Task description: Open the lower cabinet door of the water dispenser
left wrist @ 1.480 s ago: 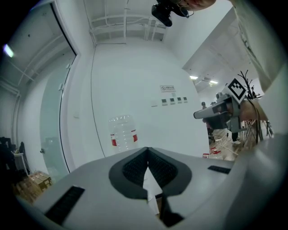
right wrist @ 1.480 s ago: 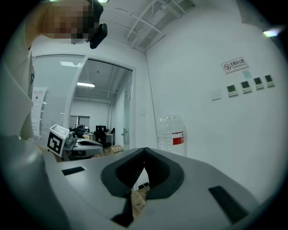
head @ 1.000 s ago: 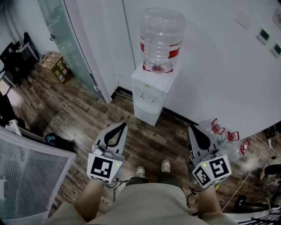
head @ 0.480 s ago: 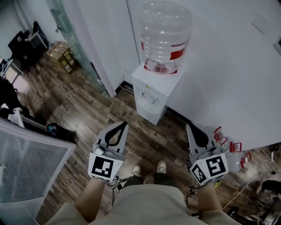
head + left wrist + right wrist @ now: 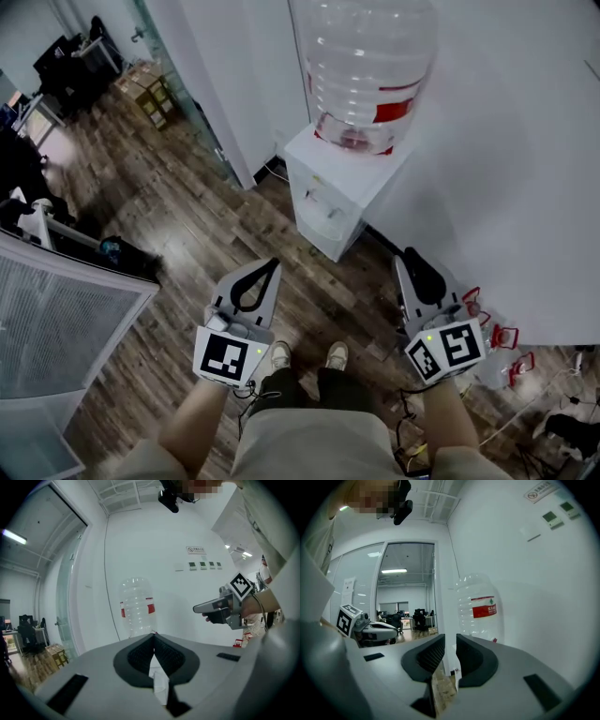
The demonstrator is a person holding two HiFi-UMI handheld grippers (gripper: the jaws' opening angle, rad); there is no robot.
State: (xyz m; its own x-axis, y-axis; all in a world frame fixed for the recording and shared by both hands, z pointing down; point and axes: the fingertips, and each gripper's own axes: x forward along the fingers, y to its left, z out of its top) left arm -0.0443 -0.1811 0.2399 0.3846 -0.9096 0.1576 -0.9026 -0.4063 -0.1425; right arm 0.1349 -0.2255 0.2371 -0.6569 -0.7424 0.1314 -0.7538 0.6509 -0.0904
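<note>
As right gripper just parted slightly, empty, left gripper closed.

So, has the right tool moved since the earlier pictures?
Yes. In its own view the water bottle now looks bigger, so the right tool has come closer to it. Its jaws have just been opening, with nothing between them.

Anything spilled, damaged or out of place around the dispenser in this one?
Nothing looks spilled or damaged. The dispenser stands upright against the wall with the bottle seated on top. The only untidy spot is a cluster of red-handled items on the floor by the wall, to its right.
</note>
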